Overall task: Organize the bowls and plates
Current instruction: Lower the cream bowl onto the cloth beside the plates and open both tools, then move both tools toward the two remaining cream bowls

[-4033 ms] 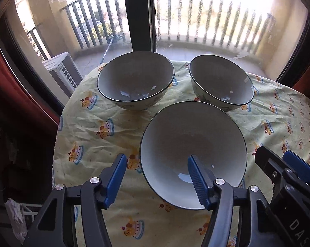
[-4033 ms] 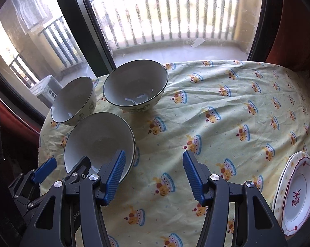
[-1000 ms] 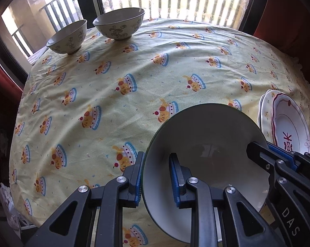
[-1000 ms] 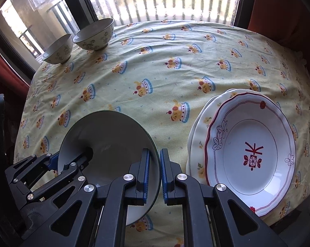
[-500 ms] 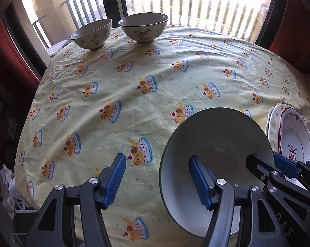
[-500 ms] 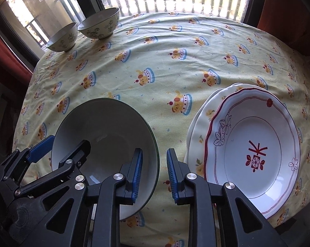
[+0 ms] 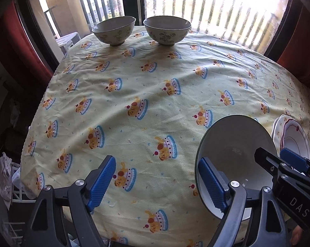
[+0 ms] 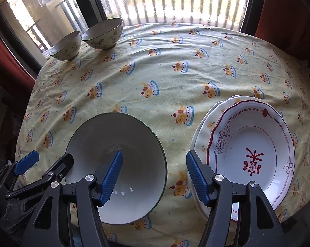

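While the large bowl (image 8: 122,160) rests on the tablecloth (image 8: 175,78) beside the stacked plates (image 8: 255,154), left gripper (image 7: 157,183) and right gripper (image 8: 155,177) hover low, jaws wide, holding nothing.

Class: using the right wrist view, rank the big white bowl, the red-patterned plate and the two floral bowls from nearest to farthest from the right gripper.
1. Big white bowl, at the right gripper's left finger; red-patterned plate, at its right finger: too close to call.
2. Larger floral bowl, far left.
3. Smaller floral bowl, far left edge, about as far.
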